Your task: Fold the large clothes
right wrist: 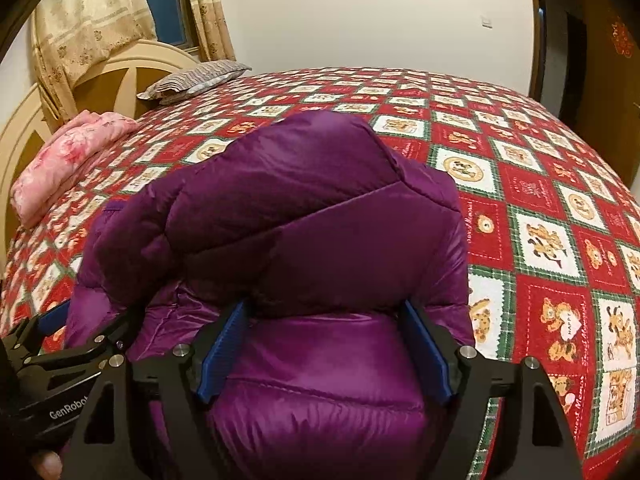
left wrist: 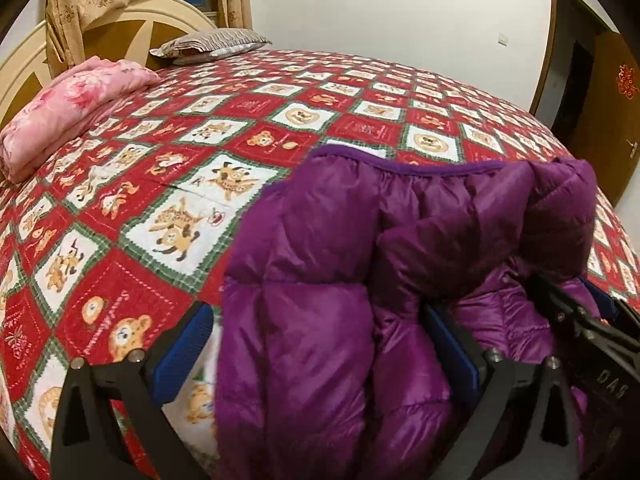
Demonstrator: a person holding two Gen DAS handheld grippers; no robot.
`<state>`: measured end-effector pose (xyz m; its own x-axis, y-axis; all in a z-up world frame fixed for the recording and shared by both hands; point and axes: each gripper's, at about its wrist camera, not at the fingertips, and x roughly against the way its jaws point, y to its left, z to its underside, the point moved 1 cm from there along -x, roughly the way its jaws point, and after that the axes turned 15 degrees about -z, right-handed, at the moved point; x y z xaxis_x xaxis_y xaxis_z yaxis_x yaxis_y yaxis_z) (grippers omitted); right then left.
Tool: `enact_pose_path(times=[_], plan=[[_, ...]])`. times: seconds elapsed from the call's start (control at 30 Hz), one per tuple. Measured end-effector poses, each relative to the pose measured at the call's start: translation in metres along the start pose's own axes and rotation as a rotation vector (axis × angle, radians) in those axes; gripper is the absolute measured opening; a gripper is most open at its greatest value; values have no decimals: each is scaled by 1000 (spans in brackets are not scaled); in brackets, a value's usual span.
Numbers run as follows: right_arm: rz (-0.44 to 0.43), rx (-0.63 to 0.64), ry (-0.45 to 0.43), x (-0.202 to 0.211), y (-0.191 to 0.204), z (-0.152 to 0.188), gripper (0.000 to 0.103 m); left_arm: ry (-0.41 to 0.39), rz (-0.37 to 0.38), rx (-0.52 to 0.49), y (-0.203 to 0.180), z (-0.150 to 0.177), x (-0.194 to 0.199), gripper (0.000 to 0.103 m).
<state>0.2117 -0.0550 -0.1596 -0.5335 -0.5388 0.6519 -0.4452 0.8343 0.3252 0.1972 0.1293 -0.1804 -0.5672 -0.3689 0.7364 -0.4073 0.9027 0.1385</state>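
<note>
— How far along am I on the fold?

— Partway, I'd say. The purple down jacket [right wrist: 304,240] is on the near part of the bed [left wrist: 360,92], bunched and already doubled over on itself, with a puffy flap standing up rather than lying flat.

— And my tongs?

— My left tongs [left wrist: 320,344] stand spread, with a thick fold of the jacket between the blue pads [left wrist: 182,356]; I can't tell whether they truly pinch it. My right tongs [right wrist: 328,348] are spread too, straddling the padded panel, pads [right wrist: 222,352] at its sides, not visibly pressing.

— What's left?

— By my reading, laying the raised flap down, squaring the bundle and smoothing it. The pink folded quilt [left wrist: 68,108] and the striped pillow [left wrist: 212,42] lie well apart, by the headboard, so nothing crowds the work.
</note>
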Motion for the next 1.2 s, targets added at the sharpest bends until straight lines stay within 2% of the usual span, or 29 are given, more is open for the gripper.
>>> enact_pose_path(times=[0.1, 0.23, 0.37, 0.47, 0.6, 0.7, 0.73, 0.77, 0.8, 0.83, 0.87, 0.9, 0.93, 1.0, 1.1, 1.2], plan=[[-84, -51, -86, 28, -10, -1, 79, -48, -9, 1, 15, -4, 15, 103], [-68, -167, -195, 53, -37, -4, 79, -53, 1, 17, 22, -11, 18, 103], [-83, -306, -151, 41, -69, 2, 79, -33, -10, -26, 11, -11, 7, 103], [-126, -309, -83, 27, -69, 4, 79, 2, 55, 29, 20, -8, 10, 103], [-115, -257, -75, 24, -57, 1, 79, 40, 170, 44, 18, -4, 24, 103], [-108, -249, -78, 25, -56, 2, 79, 44, 223, 10, 8, -3, 31, 103], [-107, -248, -81, 27, -56, 2, 79, 74, 251, -20, -1, -1, 27, 100], [-106, -246, -82, 28, -56, 2, 79, 87, 265, -39, -7, 1, 24, 89], [-106, -244, -83, 30, -54, 3, 79, 100, 288, -60, -13, 3, 20, 82], [-107, -238, -85, 32, -53, 3, 79, 100, 307, -67, -16, 4, 19, 79], [-106, -231, -85, 34, -53, 3, 79, 92, 319, -75, -18, 4, 19, 64], [-104, -222, -82, 36, -52, 3, 79, 77, 347, -91, -20, 4, 22, 27], [-106, -218, -80, 36, -51, 3, 79, 71, 377, -97, -19, 4, 26, 22], [-109, -211, -77, 38, -48, 2, 79, 46, 370, -79, -13, 1, 37, 17], [-119, -181, -69, 38, -35, 1, 79, -4, 339, -78, 4, 0, 54, 16], [-89, -87, -49, 32, -9, 3, 79, -20, 285, -112, 14, 6, 50, 17]])
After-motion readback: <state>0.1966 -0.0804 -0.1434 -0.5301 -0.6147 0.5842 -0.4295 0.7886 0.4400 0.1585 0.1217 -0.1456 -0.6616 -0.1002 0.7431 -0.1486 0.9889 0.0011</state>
